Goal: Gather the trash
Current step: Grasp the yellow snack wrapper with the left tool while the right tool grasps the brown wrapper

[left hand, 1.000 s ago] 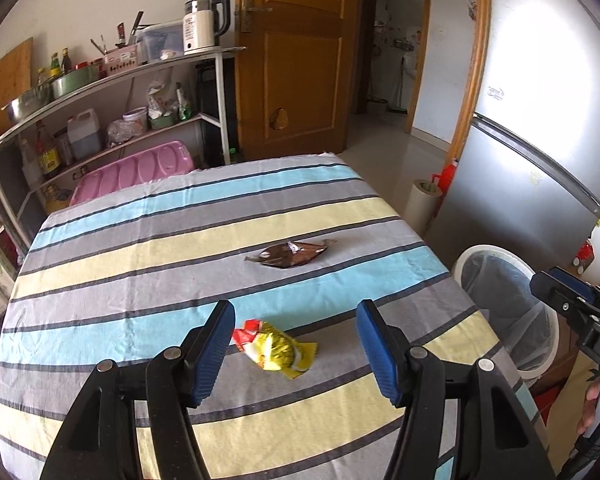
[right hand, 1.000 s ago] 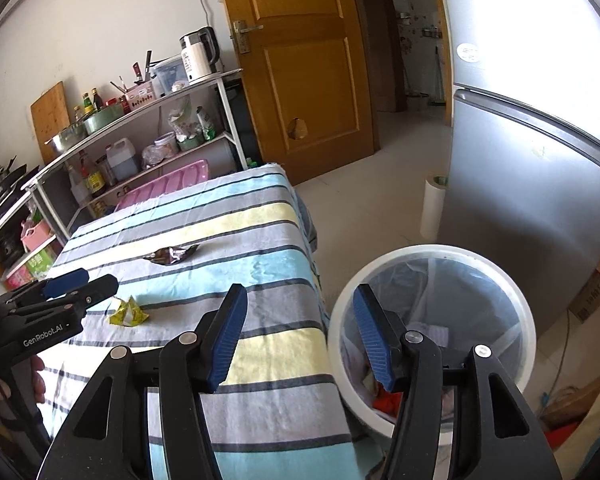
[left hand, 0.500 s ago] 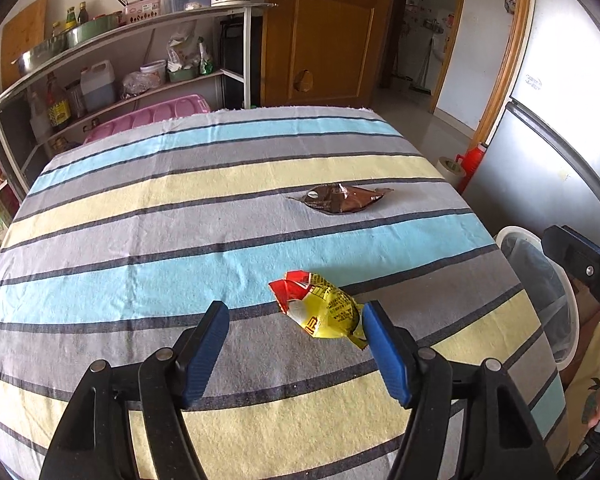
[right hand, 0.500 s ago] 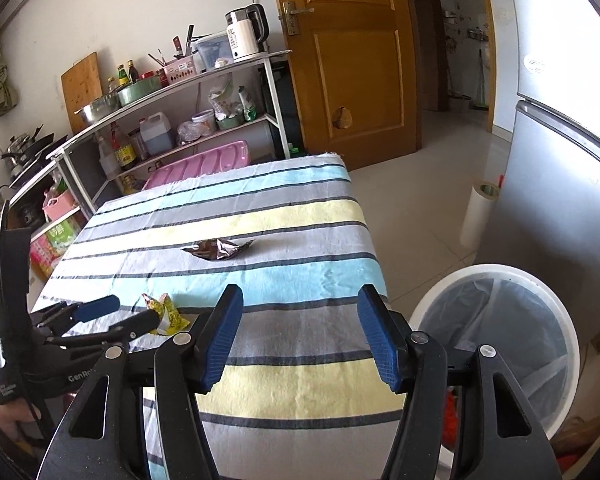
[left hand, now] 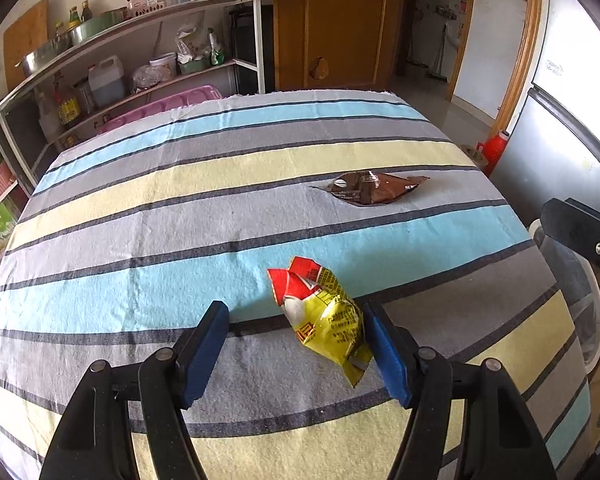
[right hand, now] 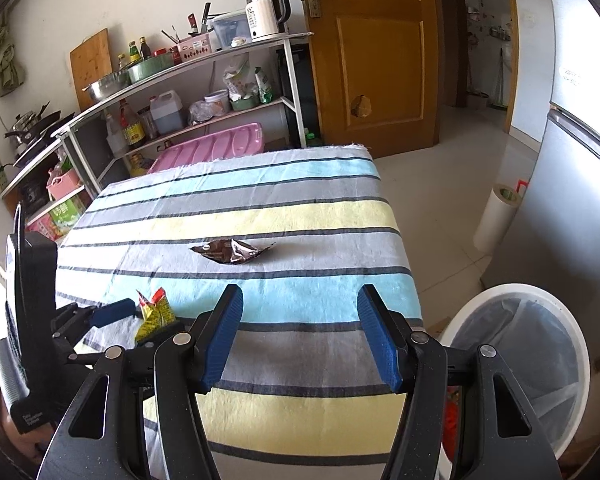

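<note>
with the left gripper [left hand: 296, 346] fingers wide and just opened around the yellow wrapper [left hand: 326, 320] at 5 o'clock on the worktop [left hand: 140, 220], touching only the right pad, closing may push the light wrapper aside.

This is a home kitchen. A metal shelf rack [right hand: 188, 80] along the wall holds an electric kettle [right hand: 266, 12], oil bottles, bowls and a cutting board [right hand: 92, 64]. A fridge [right hand: 580, 160] stands beside a wooden door [right hand: 372, 52], and a striped tablecloth [right hand: 260, 216] covers the table.
</note>
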A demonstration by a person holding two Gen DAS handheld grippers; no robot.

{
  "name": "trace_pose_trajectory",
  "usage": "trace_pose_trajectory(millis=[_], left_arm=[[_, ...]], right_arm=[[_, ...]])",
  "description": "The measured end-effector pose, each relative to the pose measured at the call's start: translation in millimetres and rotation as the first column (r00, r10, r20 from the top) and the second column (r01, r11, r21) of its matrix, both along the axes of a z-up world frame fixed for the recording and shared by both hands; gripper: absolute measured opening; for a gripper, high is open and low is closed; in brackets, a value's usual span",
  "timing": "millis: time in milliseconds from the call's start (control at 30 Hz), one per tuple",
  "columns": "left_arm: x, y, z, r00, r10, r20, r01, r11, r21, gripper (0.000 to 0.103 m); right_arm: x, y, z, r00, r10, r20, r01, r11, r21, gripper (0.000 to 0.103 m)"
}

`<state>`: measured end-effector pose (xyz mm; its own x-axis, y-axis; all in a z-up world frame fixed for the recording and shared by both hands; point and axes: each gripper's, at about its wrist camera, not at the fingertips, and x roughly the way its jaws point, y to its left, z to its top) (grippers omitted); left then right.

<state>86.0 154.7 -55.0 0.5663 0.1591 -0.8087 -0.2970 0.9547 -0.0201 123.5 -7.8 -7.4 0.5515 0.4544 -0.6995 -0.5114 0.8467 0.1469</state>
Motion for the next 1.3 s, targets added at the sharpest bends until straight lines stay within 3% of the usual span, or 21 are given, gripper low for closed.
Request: trace_pose_trajectory(millis=[167, 300, 467, 833, 1300], left_arm=[[-3.2, 11.5, 1.1, 0.999, -0.033, 0.001, 0.033, 0.999, 0.011, 0.061], [-4.0, 25.1, 2.1, 0.999, -0.044, -0.003, 0.044, 0.999, 0.013, 0.050], [-5.8, 46.8, 1.8, 1.000, -0.030, -0.004, 0.030, 1.000, 0.009, 0.050], [-1.8, 70.5, 1.8, 0.999, -0.039, 0.003, 0.039, 0.998, -0.040, 0.050], [-0.5, 74.6, 1.3, 0.999, -0.046, 0.021, 0.047, 0.998, -0.047, 0.051]], right_arm=[[8.9, 15.2, -7.9, 0.997, 0.041, -0.059, -0.041, 0.999, 0.003, 0.060], [9.8, 37.5, -3.5, 0.993, 0.115, -0.039, -0.118, 0.991, -0.057, 0.060], [18.9, 57.1, -4.0, 0.979, 0.199, -0.052, -0.200, 0.980, -0.017, 0.060], [41.5, 95.7, -32.3, 0.955, 0.295, 0.021, -0.290, 0.948, -0.131, 0.060], [54.2, 116.7, -55.9, 0.906, 0.421, -0.052, -0.423, 0.892, -0.156, 0.060]])
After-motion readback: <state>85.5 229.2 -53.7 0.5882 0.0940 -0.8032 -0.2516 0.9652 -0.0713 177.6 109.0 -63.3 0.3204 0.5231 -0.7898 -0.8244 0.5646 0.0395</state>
